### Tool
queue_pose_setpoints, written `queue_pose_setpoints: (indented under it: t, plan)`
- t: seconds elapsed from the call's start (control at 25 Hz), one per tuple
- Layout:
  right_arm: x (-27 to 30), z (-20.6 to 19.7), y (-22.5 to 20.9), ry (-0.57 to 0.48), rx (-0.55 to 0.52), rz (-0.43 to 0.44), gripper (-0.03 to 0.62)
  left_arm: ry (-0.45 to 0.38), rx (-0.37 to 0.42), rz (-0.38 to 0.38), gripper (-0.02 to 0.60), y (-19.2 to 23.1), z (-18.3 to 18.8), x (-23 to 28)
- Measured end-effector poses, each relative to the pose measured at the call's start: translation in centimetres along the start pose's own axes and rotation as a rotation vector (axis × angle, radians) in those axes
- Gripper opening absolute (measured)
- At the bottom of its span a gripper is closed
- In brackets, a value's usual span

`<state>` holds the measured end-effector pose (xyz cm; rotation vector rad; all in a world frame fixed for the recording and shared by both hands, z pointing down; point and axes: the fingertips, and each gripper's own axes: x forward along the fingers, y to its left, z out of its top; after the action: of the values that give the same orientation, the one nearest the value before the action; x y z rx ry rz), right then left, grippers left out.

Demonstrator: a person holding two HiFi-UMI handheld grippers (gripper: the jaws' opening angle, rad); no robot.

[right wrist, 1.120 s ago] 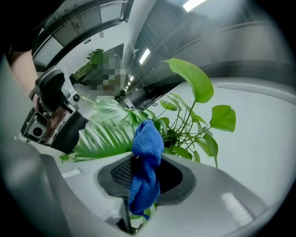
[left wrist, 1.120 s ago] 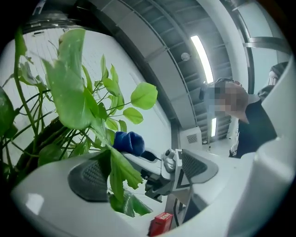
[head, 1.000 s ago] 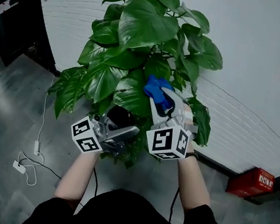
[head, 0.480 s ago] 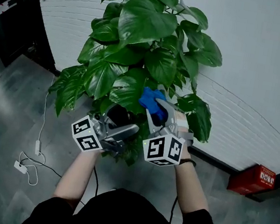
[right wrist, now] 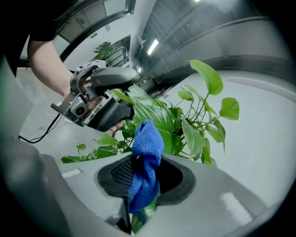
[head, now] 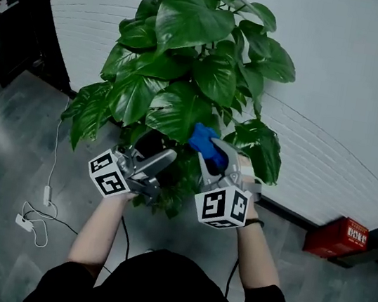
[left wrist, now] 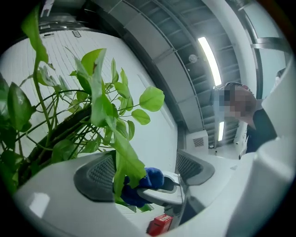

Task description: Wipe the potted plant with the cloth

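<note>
The potted plant (head: 191, 47) has broad green leaves and stands against a white wall. Its dark pot (head: 149, 145) is mostly hidden by leaves. My right gripper (head: 216, 152) is shut on a bunched blue cloth (head: 205, 139), which lies against the lower edge of a large leaf (head: 178, 109). In the right gripper view the cloth (right wrist: 146, 157) hangs between the pads. My left gripper (head: 159, 162) points up under that foliage, just left of the cloth. Its jaws have just been closing but stand wide, with a drooping leaf (left wrist: 124, 157) between the pads (left wrist: 99, 175).
A red box (head: 336, 237) sits on the floor by the wall at the right. A white cable with an adapter (head: 41, 196) trails over the grey floor at the left. A dark doorway (head: 12, 12) is at far left.
The right gripper has come down with the cloth, from the upper leaves to the lower edge of the big leaf. The left gripper has shifted slightly left and its jaws have narrowed a little.
</note>
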<state>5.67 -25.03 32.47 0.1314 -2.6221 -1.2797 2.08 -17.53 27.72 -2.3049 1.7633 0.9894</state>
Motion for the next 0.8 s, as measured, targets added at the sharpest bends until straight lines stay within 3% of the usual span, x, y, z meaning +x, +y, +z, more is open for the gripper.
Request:
queue_pose_setpoints:
  t: [0.16, 0.28, 0.4, 0.8]
  plan:
    - [-2.8, 1.9, -3.5, -0.038, -0.001, -0.072, 0.106, 0.016, 0.021, 0.075, 0.317, 0.9, -0.3, -0.9]
    - [-4.7, 5.3, -7.7, -0.099, -0.028, -0.156, 0.106, 0.043, 0.057, 0.119, 0.305, 1.5, -0.4, -1.9]
    - [-4.0, 8.5, -10.6, -0.144, -0.048, -0.183, 0.106, 0.054, 0.074, 0.165, 0.305, 2.7, -0.4, -2.7]
    - [3.0, 12.8, -8.4, -0.168, -0.194, -0.122, 0.106, 0.149, 0.192, 0.204, 0.336, 4.0, -0.3, -3.3]
